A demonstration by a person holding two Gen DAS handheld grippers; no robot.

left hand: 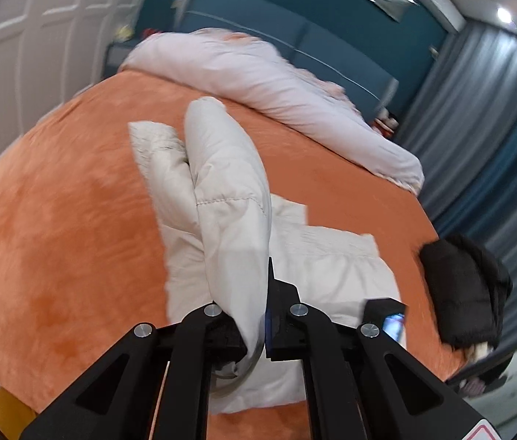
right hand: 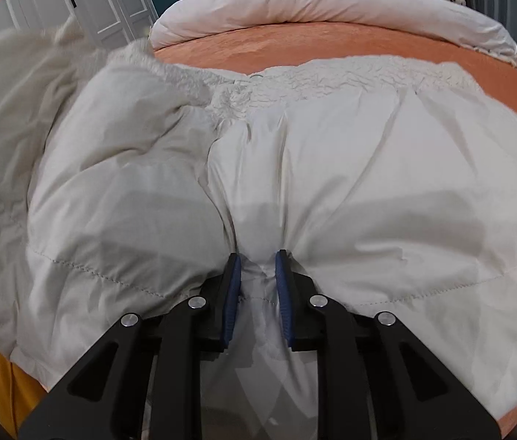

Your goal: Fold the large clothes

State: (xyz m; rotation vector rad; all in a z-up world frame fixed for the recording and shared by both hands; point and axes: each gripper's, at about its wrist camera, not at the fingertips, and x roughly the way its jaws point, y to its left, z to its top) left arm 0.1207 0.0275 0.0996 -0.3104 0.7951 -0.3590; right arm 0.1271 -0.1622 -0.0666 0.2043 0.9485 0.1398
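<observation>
A large white padded jacket (right hand: pixel 331 168) with a fleece collar lies on the orange bed (right hand: pixel 295 46). My right gripper (right hand: pixel 258 267) is shut on a bunched fold of the jacket near its lower edge, low on the bed. My left gripper (left hand: pixel 256 315) is shut on the jacket's sleeve (left hand: pixel 229 190) and holds it lifted above the rest of the jacket (left hand: pixel 331 267), which lies flat below. The right gripper shows as a dark shape (left hand: pixel 386 315) in the left wrist view.
A rolled pale pink duvet (left hand: pixel 276 84) lies along the bed's far side (right hand: pixel 331 3). A folded black garment (left hand: pixel 467 289) sits at the bed's right edge. Grey-blue curtains (left hand: pixel 496 110), a teal headboard (left hand: pixel 295 36) and white wardrobe doors (left hand: pixel 38 36) surround the bed. Something yellow (right hand: pixel 5 385) is at lower left.
</observation>
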